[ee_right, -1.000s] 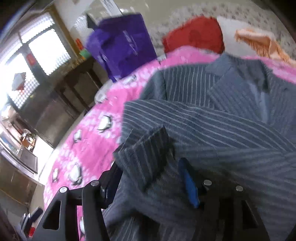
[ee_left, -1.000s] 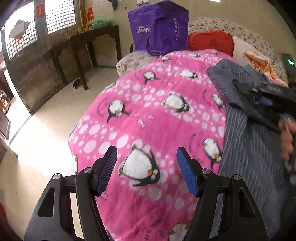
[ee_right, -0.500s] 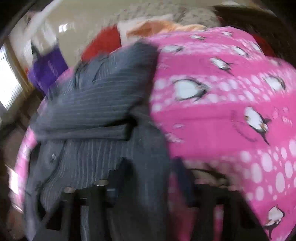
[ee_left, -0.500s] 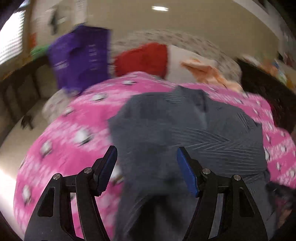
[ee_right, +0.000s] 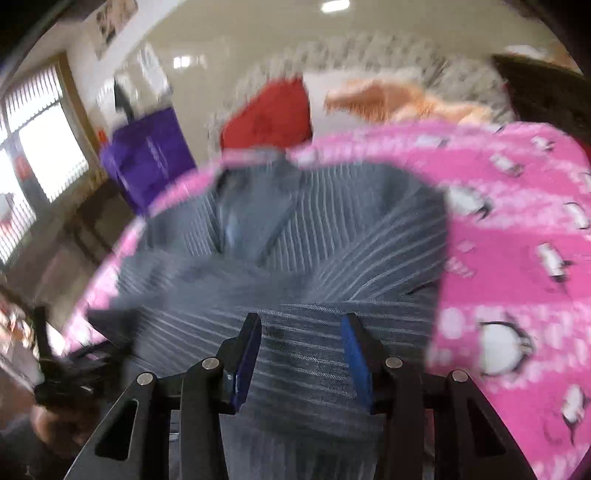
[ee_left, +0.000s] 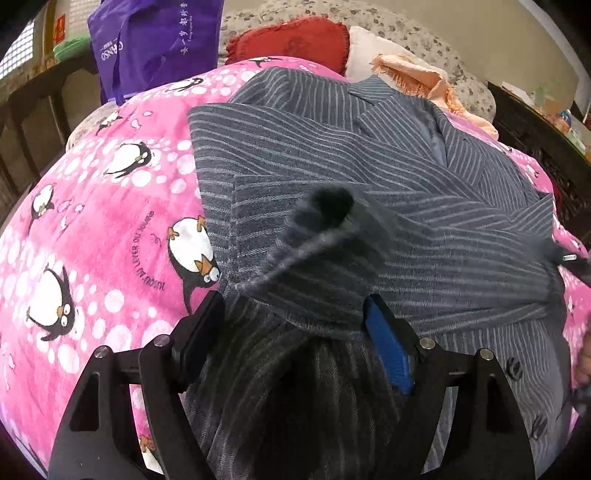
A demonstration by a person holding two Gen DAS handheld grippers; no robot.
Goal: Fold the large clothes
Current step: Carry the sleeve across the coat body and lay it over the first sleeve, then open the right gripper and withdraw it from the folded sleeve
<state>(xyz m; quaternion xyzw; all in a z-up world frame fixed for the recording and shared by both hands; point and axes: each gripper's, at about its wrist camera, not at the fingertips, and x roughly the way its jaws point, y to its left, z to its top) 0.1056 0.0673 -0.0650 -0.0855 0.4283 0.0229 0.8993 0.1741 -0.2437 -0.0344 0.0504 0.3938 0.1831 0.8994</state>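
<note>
The grey striped jacket lies collar-up across the centre and right of the left wrist view, spread on the pink penguin blanket, with both sleeves already crossed over the chest. The step in hand appears to be the sleeve fold: a sleeve cuff rises in a blurred tube at the centre of the left wrist view, between and just above the jaws of the left gripper. Those jaws are opening and stand wide; the cloth sits between them, but the pads do not appear to press on it, so the sleeve reads as being let go. The right gripper, low in the centre of its own blurred view, hangs over the jacket's lower front; its jaws are closing to a medium gap, and nothing is visibly caught between the pads. The next move probably calls for taking the hem at both lower corners and carrying it up toward the collar, keeping the crossed sleeves flat underneath. The blanket is soft and covers a bed or sofa, so expect the cloth to drag and bunch. In the upper part of the left wrist view stand a purple bag, a red cushion and an orange fringed cloth against a floral backrest. Dark wooden furniture occupies the upper left edge.
</note>
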